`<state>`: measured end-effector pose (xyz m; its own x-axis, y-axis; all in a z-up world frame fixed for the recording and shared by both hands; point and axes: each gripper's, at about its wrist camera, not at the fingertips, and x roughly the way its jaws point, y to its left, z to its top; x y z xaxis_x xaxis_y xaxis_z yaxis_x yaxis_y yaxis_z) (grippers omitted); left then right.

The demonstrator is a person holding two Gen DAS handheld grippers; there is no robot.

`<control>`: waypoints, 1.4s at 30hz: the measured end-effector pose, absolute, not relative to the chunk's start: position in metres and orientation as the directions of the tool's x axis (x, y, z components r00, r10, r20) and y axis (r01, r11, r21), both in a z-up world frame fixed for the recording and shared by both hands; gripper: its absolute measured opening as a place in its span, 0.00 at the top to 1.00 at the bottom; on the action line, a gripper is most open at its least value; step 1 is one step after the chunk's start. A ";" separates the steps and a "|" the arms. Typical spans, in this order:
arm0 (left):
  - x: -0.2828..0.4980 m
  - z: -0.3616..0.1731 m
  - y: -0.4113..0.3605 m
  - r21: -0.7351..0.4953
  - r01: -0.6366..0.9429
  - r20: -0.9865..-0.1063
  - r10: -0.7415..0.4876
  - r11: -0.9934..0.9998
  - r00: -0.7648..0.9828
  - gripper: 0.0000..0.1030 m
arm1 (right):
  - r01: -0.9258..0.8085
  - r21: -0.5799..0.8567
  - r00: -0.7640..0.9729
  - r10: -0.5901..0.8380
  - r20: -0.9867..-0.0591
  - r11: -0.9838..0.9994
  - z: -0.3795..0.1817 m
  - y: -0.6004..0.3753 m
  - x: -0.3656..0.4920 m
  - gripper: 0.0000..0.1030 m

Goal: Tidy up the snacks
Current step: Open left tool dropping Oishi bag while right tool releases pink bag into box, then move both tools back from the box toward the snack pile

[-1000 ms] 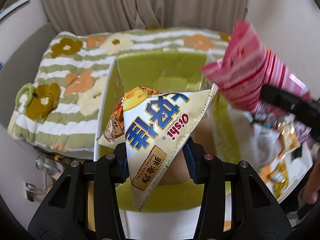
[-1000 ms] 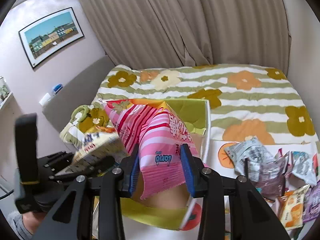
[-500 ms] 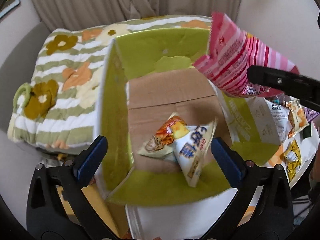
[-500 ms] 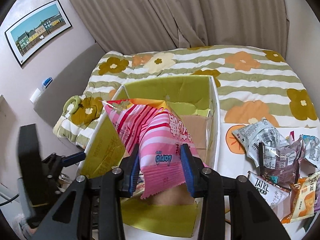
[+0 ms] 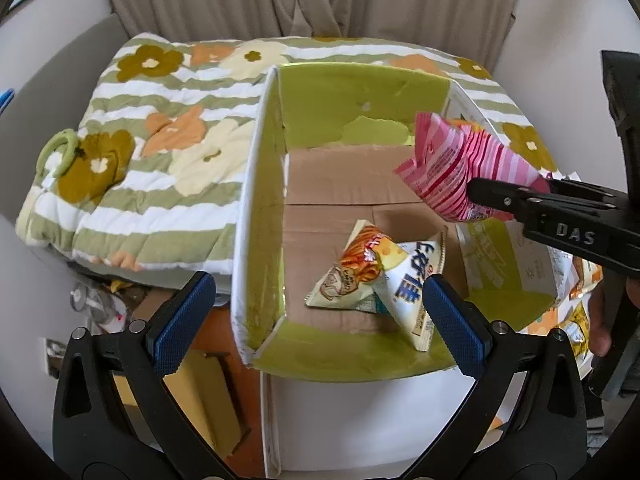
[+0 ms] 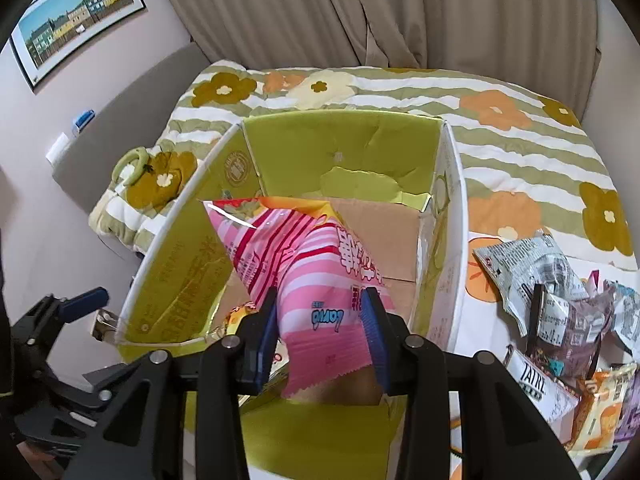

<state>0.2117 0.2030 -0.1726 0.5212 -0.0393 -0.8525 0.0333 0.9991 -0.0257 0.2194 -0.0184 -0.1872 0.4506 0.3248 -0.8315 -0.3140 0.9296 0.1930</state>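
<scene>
An open cardboard box (image 5: 260,208) with green flaps and a brown floor stands in front of me; it also shows in the right wrist view (image 6: 444,208). A white and orange Oishi snack bag (image 5: 380,276) lies on the box floor near its front wall. My left gripper (image 5: 304,312) is open and empty above the box's front edge. My right gripper (image 6: 320,320) is shut on a pink striped snack bag (image 6: 304,256) and holds it over the box; the bag (image 5: 452,168) also shows at the box's right side in the left wrist view.
A floral striped quilt (image 5: 152,152) covers the bed behind and left of the box. Several loose snack bags (image 6: 560,288) lie on the white table to the right. Curtains (image 6: 360,12) hang behind. Clutter sits on the floor at lower left (image 5: 100,304).
My left gripper opened and let the Oishi bag drop onto the box floor, then drew back. My right gripper carried the pink bag lower, over the box.
</scene>
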 end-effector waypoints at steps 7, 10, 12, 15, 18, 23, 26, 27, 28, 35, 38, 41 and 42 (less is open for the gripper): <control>0.207 -0.178 0.208 -0.031 0.002 -0.861 -0.028 1.000 0.509 0.01 | -0.271 0.255 0.460 0.358 -0.812 0.928 -0.192 -0.031 0.215 0.00; 0.204 -0.180 0.207 -0.040 -0.008 -0.865 -0.030 0.999 0.501 0.01 | -0.270 0.271 0.427 0.367 -0.826 0.924 -0.193 -0.034 0.210 0.00; 0.202 -0.179 0.207 -0.038 -0.011 -0.865 -0.028 0.999 0.502 0.01 | -0.272 0.263 0.432 0.361 -0.826 0.926 -0.191 -0.033 0.206 0.00; 0.199 -0.170 0.206 -0.031 -0.011 -0.855 -0.021 0.999 0.519 0.01 | -0.282 0.248 0.442 0.355 -0.824 0.927 -0.184 -0.030 0.202 0.00; 0.195 -0.162 0.207 -0.029 -0.010 -0.843 -0.019 1.000 0.537 0.01 | -0.290 0.243 0.458 0.357 -0.814 0.926 -0.175 -0.030 0.198 0.00; 0.189 -0.147 0.203 -0.048 0.007 -0.832 -0.044 0.999 0.553 0.01 | -0.279 0.224 0.491 0.339 -0.802 0.934 -0.159 -0.031 0.188 0.00; 0.185 -0.143 0.195 -0.099 0.041 -0.831 -0.105 0.994 0.546 0.01 | -0.261 0.180 0.518 0.295 -0.803 0.948 -0.149 -0.032 0.181 0.00; 0.185 -0.143 0.192 -0.104 0.047 -0.831 -0.113 0.993 0.544 0.01 | -0.252 0.168 0.530 0.281 -0.800 0.953 -0.145 -0.033 0.178 0.00; 0.183 -0.142 0.188 -0.107 0.054 -0.832 -0.119 0.993 0.542 0.01 | -0.244 0.160 0.543 0.271 -0.795 0.956 -0.141 -0.035 0.175 0.00; 0.173 -0.136 0.150 -0.121 0.114 -0.824 -0.164 0.986 0.542 0.01 | -0.189 0.133 0.602 0.222 -0.767 0.973 -0.126 -0.071 0.148 0.00; 0.165 -0.135 0.125 -0.127 0.139 -0.823 -0.183 0.982 0.538 0.01 | -0.147 0.129 0.626 0.193 -0.756 0.981 -0.121 -0.100 0.134 0.00; 0.154 -0.135 0.092 -0.126 0.155 -0.822 -0.191 0.980 0.537 0.01 | -0.113 0.136 0.630 0.177 -0.756 0.984 -0.121 -0.131 0.120 0.00; 0.150 -0.136 0.077 -0.132 0.159 -0.820 -0.198 0.978 0.537 0.01 | -0.105 0.139 0.632 0.174 -0.755 0.985 -0.121 -0.142 0.114 0.00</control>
